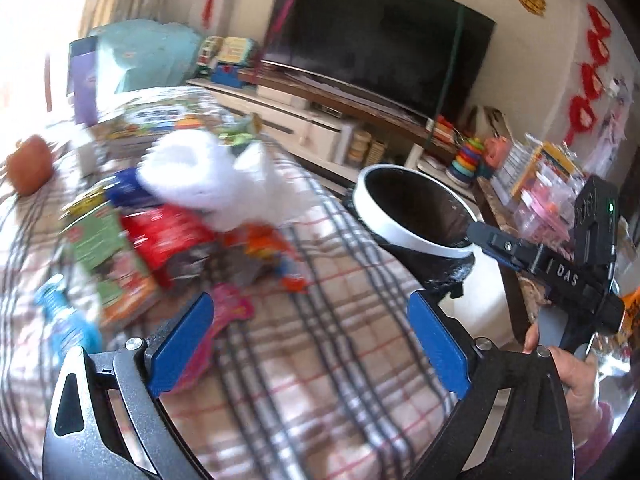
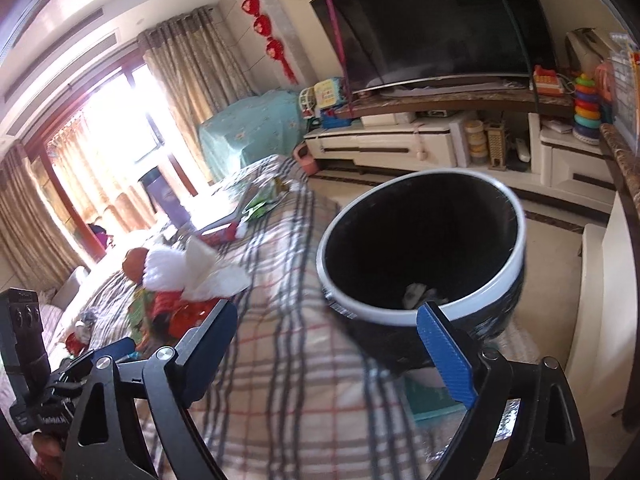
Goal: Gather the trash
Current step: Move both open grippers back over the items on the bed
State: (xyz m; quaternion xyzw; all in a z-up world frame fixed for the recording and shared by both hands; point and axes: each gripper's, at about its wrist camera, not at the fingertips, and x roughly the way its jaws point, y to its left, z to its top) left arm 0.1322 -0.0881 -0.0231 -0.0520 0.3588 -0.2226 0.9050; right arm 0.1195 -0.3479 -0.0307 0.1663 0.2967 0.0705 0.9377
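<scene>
Now, trash pile: a loose heap of wrappers point(image 1: 168, 240) lies on the plaid cloth point(image 1: 320, 360) covering the tabletop, blurred in both views; red, green and orange packets show, with a pink wrapper point(image 1: 228, 312) nearest the left fingers.
Tissue: crumpled white tissue point(image 1: 208, 176) sits on top of the heap, well up the cloth from both grippers.
Bottle: a blue-labelled plastic bottle point(image 1: 64, 316) lies at the left edge of the pile.
Trash bin: a round black bin with a white rim point(image 2: 516, 236) stands just beside the tabletop's right edge; a pale scrap point(image 2: 416, 294) shows inside at the bottom.
Left gripper point(image 1: 308, 344): fingers spread wide, nothing between the blue pads but bare plaid cloth; the left pad overlaps the pink wrapper in the view, contact cannot be told.
Right gripper point(image 2: 340, 344): fingers spread wide and empty; the right blue pad stands in front of the bin's rim, the left one over the cloth near the red packets.
Hand: a person's hand point(image 1: 576, 376) grips the right gripper's handle, seen at the lower right of the left wrist view.
</scene>
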